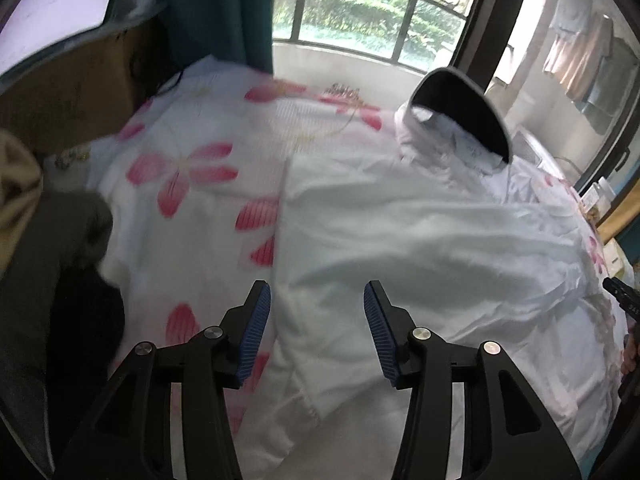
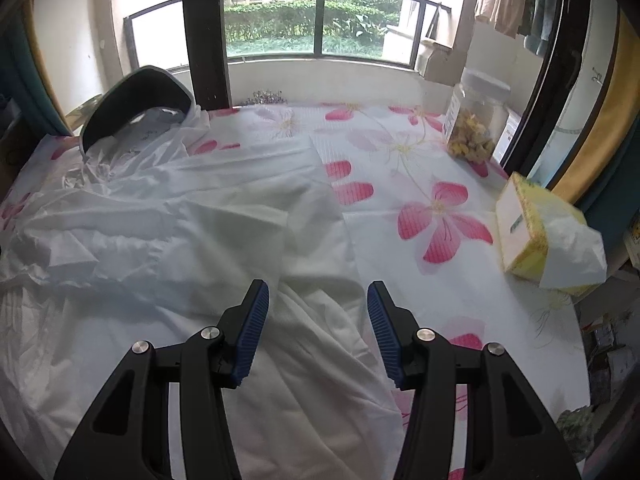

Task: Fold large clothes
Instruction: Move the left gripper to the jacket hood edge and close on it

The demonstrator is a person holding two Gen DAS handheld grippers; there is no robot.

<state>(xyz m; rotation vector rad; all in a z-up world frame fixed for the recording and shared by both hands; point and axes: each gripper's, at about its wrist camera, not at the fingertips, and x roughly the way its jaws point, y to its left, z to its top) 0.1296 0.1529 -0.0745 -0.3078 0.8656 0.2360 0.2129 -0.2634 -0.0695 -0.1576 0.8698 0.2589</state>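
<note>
A large white garment [image 1: 420, 232] lies spread and creased on a table covered with a white cloth with pink flowers [image 1: 180, 168]. Its hood with a dark brim [image 1: 472, 108] rests at the far end. My left gripper [image 1: 317, 292] hovers above the garment's near left edge, open, nothing between its blue pads. In the right wrist view the same garment [image 2: 192, 248] fills the left half, its hood brim [image 2: 132, 100] at the far left. My right gripper [image 2: 318, 292] hangs open over the garment's near right edge, holding nothing. A tip of the right gripper shows at the left view's right rim [image 1: 622, 296].
A clear jar of yellow pieces [image 2: 474, 124] and a yellow tissue box [image 2: 540, 232] stand on the table's right side. A cardboard box [image 1: 68, 96] and dark and beige clothes [image 1: 52, 248] sit at the left. A window with a railing [image 2: 312, 24] lies beyond the table.
</note>
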